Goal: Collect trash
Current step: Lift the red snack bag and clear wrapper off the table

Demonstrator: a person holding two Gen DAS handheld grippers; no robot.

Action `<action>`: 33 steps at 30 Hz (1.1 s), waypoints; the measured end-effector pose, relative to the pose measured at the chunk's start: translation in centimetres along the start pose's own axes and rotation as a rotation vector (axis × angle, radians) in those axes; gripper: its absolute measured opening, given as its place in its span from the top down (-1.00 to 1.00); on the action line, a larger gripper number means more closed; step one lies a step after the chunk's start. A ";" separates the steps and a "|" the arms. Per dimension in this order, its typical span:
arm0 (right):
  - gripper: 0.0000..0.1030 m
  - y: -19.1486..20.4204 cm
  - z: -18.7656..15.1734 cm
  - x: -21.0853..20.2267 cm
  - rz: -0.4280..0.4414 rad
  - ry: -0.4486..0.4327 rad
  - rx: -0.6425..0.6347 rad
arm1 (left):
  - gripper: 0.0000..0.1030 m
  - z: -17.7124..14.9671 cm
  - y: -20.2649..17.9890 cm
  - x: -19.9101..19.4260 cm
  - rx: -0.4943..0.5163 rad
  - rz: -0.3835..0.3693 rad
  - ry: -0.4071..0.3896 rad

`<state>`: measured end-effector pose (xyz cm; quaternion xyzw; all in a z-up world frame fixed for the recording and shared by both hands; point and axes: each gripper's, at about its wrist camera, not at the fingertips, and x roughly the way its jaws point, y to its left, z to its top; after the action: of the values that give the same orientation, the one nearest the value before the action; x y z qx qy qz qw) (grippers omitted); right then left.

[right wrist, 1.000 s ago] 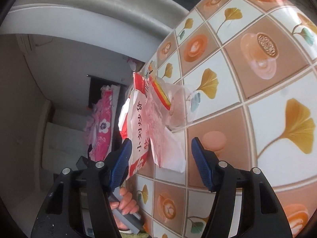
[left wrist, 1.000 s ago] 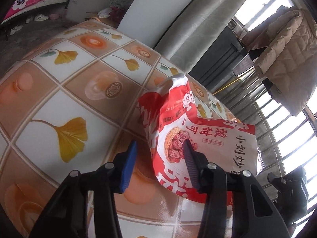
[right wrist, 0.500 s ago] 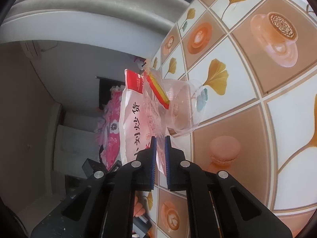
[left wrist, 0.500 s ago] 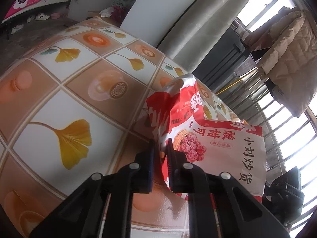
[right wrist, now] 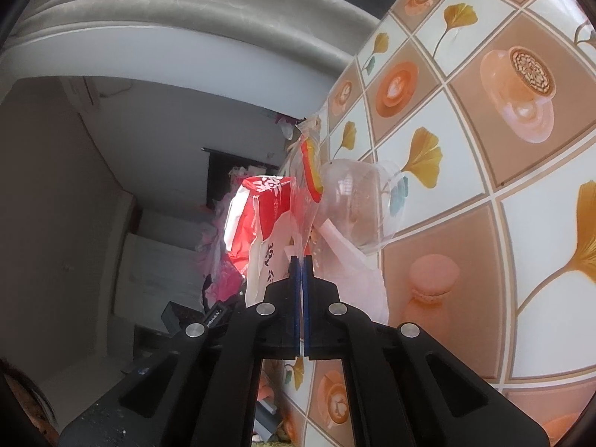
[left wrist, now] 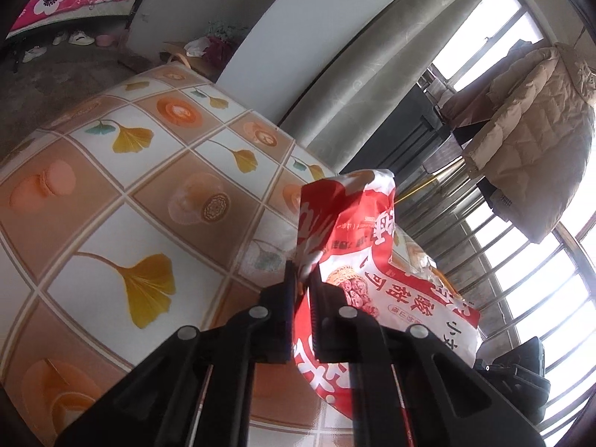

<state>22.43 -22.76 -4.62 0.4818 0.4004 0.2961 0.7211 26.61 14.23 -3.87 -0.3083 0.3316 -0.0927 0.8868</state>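
Both hand-held grippers, spread a sec ago, now pinch the red-and-white printed plastic snack bag (left wrist: pixel 376 272): left hand-held gripper (left wrist: pixel 301 279) & right hand-held gripper (right wrist: pixel 300 260) have lifted it off the tile-patterned table (left wrist: pixel 111 201), so it's prob. ready to carry to the trash.

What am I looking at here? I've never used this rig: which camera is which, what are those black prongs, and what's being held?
There is no robot arm: a person holds a two-finger gripper in each hand, with a fisheye camera on each looking along the fingers. The black prongs at the bottom of each picture are those fingers.

In the left wrist view, the left gripper is shut on the edge of a red and white snack bag, above a table covered in a leaf-and-coffee patterned cloth.

In the right wrist view, which is rolled sideways, the right gripper is shut on the same bag at its other, whitish side. Beside it, a clear plastic cup lies against the bag, with a clear wrapper.
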 end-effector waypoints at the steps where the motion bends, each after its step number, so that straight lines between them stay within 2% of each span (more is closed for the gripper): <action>1: 1.00 0.1 -0.1 -0.4 0.005 -0.004 -0.001 | 0.88 0.1 -0.1 -0.3 -0.004 -0.006 -0.008; 14: 1.00 1.4 -0.2 -3.5 0.054 -0.057 -0.018 | 0.89 1.3 -0.9 -3.6 -0.032 -0.044 -0.086; 20: 1.00 4.3 -1.1 -6.1 0.052 -0.079 -0.129 | 0.89 1.3 -1.2 -4.2 -0.023 -0.036 -0.101; 28: 1.00 8.7 -2.6 -8.6 -0.068 -0.136 -0.332 | 0.88 1.5 -1.5 -5.1 -0.014 -0.027 -0.124; 33: 1.00 9.5 -3.2 -10.2 -0.091 -0.164 -0.373 | 0.89 1.9 -2.2 -6.8 0.006 -0.023 -0.169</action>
<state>14.11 -26.16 6.58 0.3437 0.2999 0.2921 0.8406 22.70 15.94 2.15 -0.3161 0.2520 -0.0774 0.9114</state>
